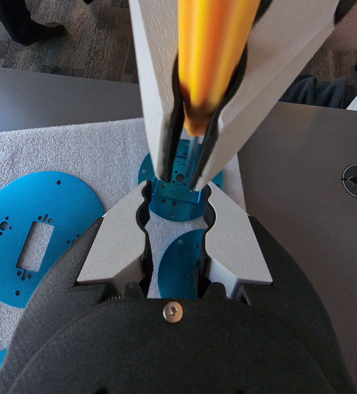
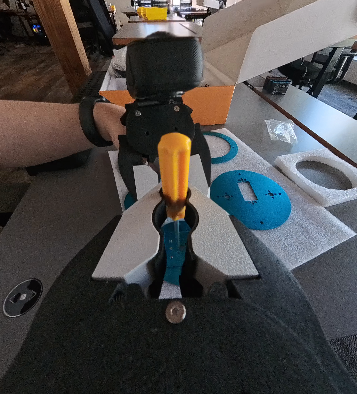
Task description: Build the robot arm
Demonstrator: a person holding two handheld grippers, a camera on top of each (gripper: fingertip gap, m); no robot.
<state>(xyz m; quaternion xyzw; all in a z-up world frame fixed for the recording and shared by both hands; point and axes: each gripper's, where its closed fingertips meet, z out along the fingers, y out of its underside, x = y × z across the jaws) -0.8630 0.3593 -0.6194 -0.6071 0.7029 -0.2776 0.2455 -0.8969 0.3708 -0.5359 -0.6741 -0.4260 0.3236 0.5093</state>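
Observation:
My left gripper (image 1: 178, 185) has its grey fingers on both sides of a small blue bracket (image 1: 173, 191), which stands on a round blue plate (image 1: 173, 213) on white foam. It looks shut on the bracket. My right gripper (image 2: 174, 190) is shut on an orange-handled screwdriver (image 2: 174, 166) and holds it upright. It comes down from the top of the left wrist view (image 1: 179, 182), with the screwdriver (image 1: 207, 64) pointing its thin shaft down into the bracket. The exact spot where the tip lands is hidden.
A large blue disc with a rectangular cut-out (image 1: 24, 234) (image 2: 250, 200) lies beside it on the foam sheet (image 1: 66, 153). A second blue disc (image 1: 179, 266) lies under my left gripper. A blue ring (image 2: 222, 147), a foam block with a round hole (image 2: 322, 177), a plastic bag (image 2: 282, 130) and an open orange box (image 2: 211, 102) lie farther off. The grippers' ends are close to 8 cm from one another.

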